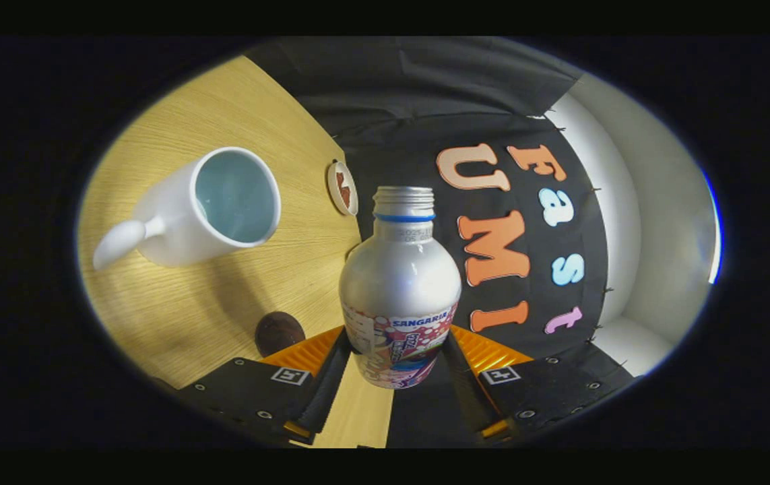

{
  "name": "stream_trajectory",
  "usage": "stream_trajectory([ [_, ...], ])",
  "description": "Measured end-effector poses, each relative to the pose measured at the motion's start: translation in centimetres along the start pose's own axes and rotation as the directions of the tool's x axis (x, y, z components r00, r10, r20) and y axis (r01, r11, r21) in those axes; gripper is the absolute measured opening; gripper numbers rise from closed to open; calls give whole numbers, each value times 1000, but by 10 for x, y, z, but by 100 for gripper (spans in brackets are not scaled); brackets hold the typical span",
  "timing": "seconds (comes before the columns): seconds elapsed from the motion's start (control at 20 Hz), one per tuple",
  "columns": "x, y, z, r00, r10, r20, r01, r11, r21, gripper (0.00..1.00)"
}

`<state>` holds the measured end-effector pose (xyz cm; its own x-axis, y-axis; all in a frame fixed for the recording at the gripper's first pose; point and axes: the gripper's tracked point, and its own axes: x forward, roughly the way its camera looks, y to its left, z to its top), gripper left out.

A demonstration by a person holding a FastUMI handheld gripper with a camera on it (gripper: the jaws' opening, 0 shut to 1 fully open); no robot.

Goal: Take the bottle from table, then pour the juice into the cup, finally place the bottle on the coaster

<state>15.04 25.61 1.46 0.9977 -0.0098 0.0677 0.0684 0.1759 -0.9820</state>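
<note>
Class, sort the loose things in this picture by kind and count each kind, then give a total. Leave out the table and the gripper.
Bottles: 1, silver bottle, uncapped, gripped between the fingers.
Cups: 1, white cup on the table.
Coasters: 1, round coaster beyond the cup.
Small dark round objects: 1, dark round thing by the fingers.
Total: 4

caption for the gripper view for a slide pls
Gripper shut on an uncapped silver bottle, lifted and tilted over the wooden table, with the white cup nearby.
</note>
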Motion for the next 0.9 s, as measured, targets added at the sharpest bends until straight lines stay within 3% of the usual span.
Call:
stream_trajectory([
  [0.45, 2, -2, -4, 1000, -15, -4, 14, 990, -142, 77],
  [0.9, 1, -19, 0, 998, -61, 8, 61, 951, -304, 77],
])
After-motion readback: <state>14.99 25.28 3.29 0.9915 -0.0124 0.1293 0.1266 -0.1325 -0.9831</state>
